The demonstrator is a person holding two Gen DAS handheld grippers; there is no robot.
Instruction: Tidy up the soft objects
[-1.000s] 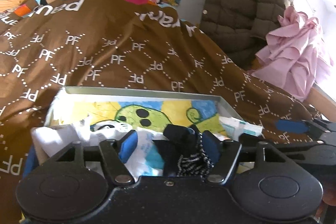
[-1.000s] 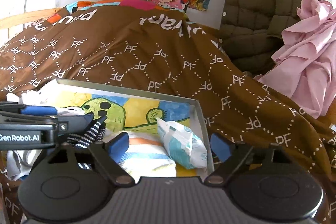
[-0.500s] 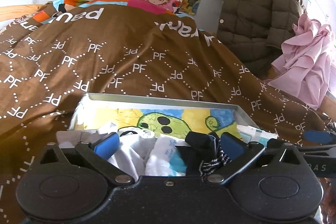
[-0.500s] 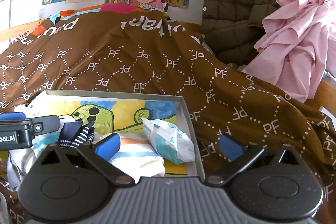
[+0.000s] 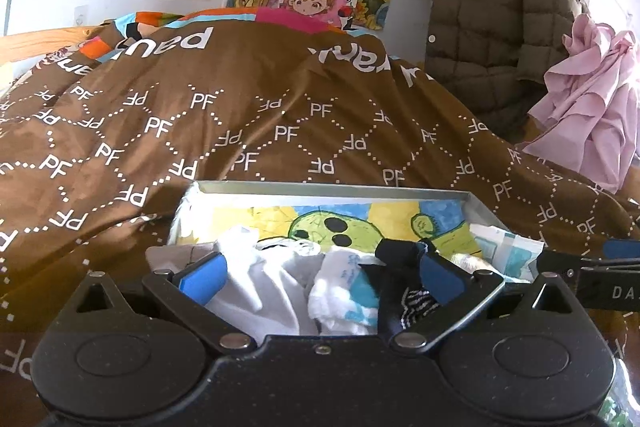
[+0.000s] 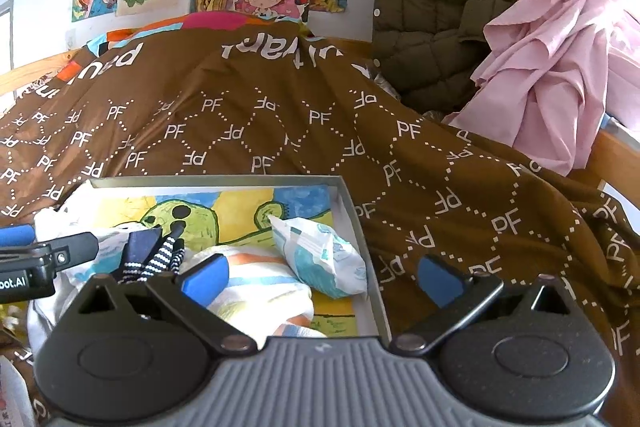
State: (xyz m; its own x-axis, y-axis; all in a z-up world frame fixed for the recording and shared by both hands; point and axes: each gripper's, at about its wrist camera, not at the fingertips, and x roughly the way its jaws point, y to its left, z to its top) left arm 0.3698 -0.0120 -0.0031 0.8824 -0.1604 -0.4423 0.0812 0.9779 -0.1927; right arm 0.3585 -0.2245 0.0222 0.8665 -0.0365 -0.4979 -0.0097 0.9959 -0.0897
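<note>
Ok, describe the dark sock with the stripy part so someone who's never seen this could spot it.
On the brown PF-printed bedspread sits a shallow grey box lined with a green-and-yellow cartoon drawing. The sock lies at its left side, near the left gripper. It is the only dark item there: navy with black-and-white stripes, among white and pastel bundles.

Bright daylight, fisheye-warped edges

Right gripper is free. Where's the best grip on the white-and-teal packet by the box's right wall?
Take the white-and-teal packet across its puffy middle, from above and slightly left. It lies slanted, its lower end close against the box's right wall, so a side approach looks blocked. The right gripper is open; keep one finger off the striped bundle beside it.
</note>
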